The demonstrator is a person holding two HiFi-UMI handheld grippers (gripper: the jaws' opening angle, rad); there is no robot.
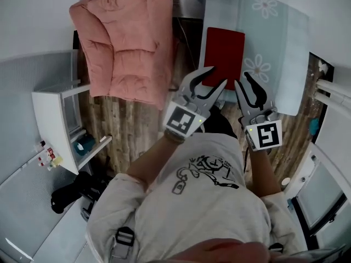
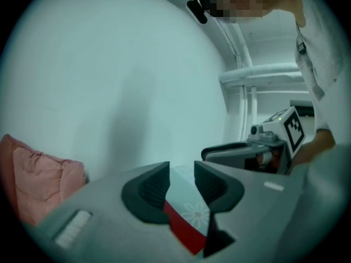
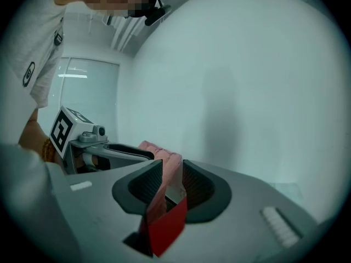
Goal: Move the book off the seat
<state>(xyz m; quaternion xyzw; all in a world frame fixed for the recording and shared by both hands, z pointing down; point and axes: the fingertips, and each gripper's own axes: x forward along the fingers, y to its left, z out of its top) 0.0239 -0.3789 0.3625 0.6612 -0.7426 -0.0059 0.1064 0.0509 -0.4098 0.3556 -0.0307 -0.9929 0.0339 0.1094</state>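
In the head view the red book (image 1: 224, 56) lies flat on the floral seat (image 1: 279, 43) at the far right, with the left gripper (image 1: 216, 76) and right gripper (image 1: 243, 80) above its near edge. The left gripper view shows its jaws slightly apart and empty, the book visible beyond the gap. The right gripper view shows the same.

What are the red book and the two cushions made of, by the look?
Red rectangular book: flat matte cover, likely card or cloth; no glare. Pale blue flowered seat cushion: probably fabric, printed daisies. Pink quilted cushion: soft stuffed fabric, stitched puffs.
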